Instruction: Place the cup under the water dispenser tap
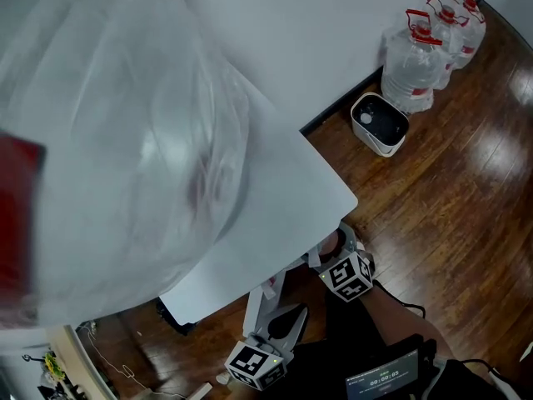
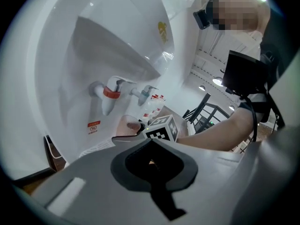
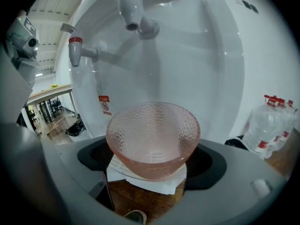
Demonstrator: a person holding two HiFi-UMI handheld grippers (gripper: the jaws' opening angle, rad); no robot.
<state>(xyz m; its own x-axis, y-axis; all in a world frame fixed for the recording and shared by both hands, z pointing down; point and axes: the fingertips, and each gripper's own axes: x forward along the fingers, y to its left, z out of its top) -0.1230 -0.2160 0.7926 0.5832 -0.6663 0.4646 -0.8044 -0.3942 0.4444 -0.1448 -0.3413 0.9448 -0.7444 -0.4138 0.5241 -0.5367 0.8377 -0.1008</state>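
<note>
A pink dimpled glass cup (image 3: 152,137) stands upright on the dispenser's white drip tray (image 3: 145,181), right below the blue-capped tap (image 3: 132,11). The red-capped tap (image 3: 76,50) is to its left. My right gripper (image 3: 152,159) is open, its jaws spread wide either side of the cup with the black pads (image 3: 91,154) clear of the glass. In the left gripper view the cup (image 2: 127,125) shows beneath the red tap (image 2: 110,95) and blue tap (image 2: 145,93). My left gripper (image 2: 151,162) is shut and holds nothing. The head view shows the left gripper (image 1: 275,308) and right gripper (image 1: 348,275) low under the dispenser's top.
A large clear water bottle (image 1: 108,140) sits on top of the white dispenser (image 1: 291,182). Several spare water jugs (image 1: 420,65) and a white bin (image 1: 380,123) stand by the wall on the wooden floor. A person's arm (image 2: 225,130) reaches behind the right gripper.
</note>
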